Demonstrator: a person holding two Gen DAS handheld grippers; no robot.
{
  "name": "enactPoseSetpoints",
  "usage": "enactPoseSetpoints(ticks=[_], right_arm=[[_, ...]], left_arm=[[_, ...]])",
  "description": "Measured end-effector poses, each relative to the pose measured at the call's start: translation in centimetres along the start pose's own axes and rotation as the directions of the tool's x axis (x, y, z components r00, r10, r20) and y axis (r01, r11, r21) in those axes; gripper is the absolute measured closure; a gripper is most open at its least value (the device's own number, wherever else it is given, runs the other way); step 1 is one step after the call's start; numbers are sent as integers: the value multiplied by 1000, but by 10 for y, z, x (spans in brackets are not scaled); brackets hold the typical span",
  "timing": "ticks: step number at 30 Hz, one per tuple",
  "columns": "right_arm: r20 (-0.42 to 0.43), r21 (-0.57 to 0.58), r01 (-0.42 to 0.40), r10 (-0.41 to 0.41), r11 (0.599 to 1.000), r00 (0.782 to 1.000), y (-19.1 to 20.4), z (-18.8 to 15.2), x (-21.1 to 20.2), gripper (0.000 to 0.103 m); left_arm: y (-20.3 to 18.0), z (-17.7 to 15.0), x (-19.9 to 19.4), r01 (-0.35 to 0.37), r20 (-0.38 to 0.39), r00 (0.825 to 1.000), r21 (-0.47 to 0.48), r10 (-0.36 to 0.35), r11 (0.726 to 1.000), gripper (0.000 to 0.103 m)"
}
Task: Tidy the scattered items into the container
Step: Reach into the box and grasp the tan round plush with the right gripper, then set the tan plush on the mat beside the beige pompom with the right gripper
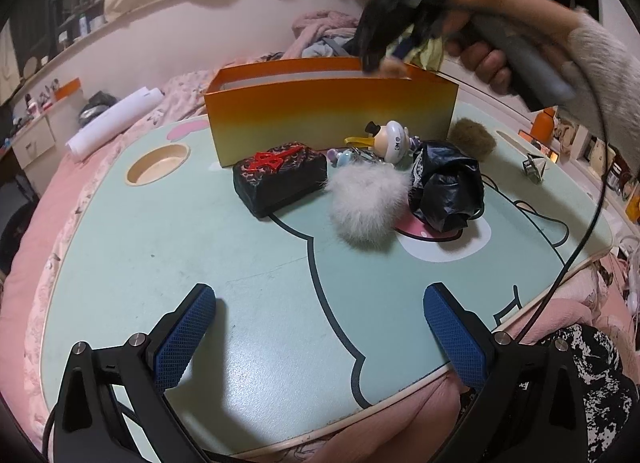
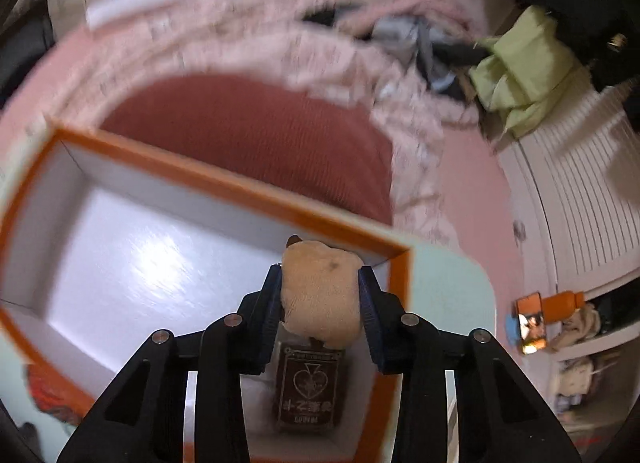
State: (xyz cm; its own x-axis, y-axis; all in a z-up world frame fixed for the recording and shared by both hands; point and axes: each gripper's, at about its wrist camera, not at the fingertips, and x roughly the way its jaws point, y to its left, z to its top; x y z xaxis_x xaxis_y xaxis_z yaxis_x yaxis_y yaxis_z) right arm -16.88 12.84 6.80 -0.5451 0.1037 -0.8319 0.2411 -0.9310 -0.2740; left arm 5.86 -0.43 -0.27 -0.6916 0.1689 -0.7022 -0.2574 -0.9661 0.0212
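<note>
Nearest the left wrist camera, the left gripper (image 1: 320, 327) hovered over the near edge of the mint-green worktop (image 1: 200, 263), its blue fingers (image 1: 186, 337) spread wide apart and grasping nothing. Toward the middle of the worktop lay a dark pouch with a red clip (image 1: 280, 177), a white fur pompom (image 1: 370, 203) just beside it, and a crumpled black plastic bag (image 1: 448, 187) touching the pompom's far right side. Behind these sat a small duck figure keychain (image 1: 390, 141) and a brown fuzzy ball (image 1: 472, 137), both close against the front wall of the orange box (image 1: 332, 115), which stood near the far edge. In the right wrist view, the right gripper (image 2: 320, 299) was above the open box (image 2: 224, 187), its fingers clenched on a tan plush toy (image 2: 320, 295) over the box's right end. Below the toy, inside the box, lay a dark brown card pack (image 2: 310, 391) on the white floor. Beyond the worktop stretched a pink bed (image 1: 48, 199) with a white paper roll (image 1: 112, 119) on it.
</note>
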Motion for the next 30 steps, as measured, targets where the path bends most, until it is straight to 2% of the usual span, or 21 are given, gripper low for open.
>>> enactPoseSetpoints(ticks=[3,6,8,10,13,16,17,18,20,23,25,27,29,30], right_arm=[[143,57,-119,110,991,984,-13,-13,-48,65],[242,81,-246,220,966,945,-25,-44,-89,65],[275,76,-330,298,941,914,-29,-74,-105,64],[275,59,-373,344,926,898,-26,-103,-111,64],[267,66,-385,355,921,896,-22,-137,-106,63],[272,91,-395,359,914,893,-22,-155,-91,58],[275,104,-402,362,910,891,-24,-157,-87,53],[281,128,-420,374,898,884,-26,-160,-82,50],[325,179,-467,396,866,859,-38,-167,-82,31],[428,252,-487,355,836,831,-62,-175,-97,22],[468,282,-486,323,827,822,-76,-181,-103,22],[472,289,-499,332,817,817,-83,-191,-106,21],[447,275,-508,359,816,819,-81,-199,-102,21],[421,259,-499,368,827,829,-75,-206,-98,21]], left_arm=[[0,0,0,0,0,1000,0,0,1000,0],[0,0,0,0,0,1000,0,0,1000,0],[0,0,0,0,0,1000,0,0,1000,0],[0,0,0,0,0,1000,0,0,1000,0],[0,0,0,-2,-1,1000,-1,2,1000,0],[1,0,0,0,-1,1000,-1,0,1000,0],[1,0,0,0,-1,1000,-1,0,1000,0],[1,0,0,0,-1,1000,-1,0,1000,0],[1,0,0,0,-1,1000,-1,0,1000,0],[1,0,0,0,-1,1000,-1,0,1000,0],[1,0,0,0,-1,1000,-1,0,1000,0],[1,0,0,0,-1,1000,-1,0,1000,0],[1,0,0,-1,-1,1000,-1,1,1000,0],[1,0,0,-1,-1,1000,-1,1,1000,0]])
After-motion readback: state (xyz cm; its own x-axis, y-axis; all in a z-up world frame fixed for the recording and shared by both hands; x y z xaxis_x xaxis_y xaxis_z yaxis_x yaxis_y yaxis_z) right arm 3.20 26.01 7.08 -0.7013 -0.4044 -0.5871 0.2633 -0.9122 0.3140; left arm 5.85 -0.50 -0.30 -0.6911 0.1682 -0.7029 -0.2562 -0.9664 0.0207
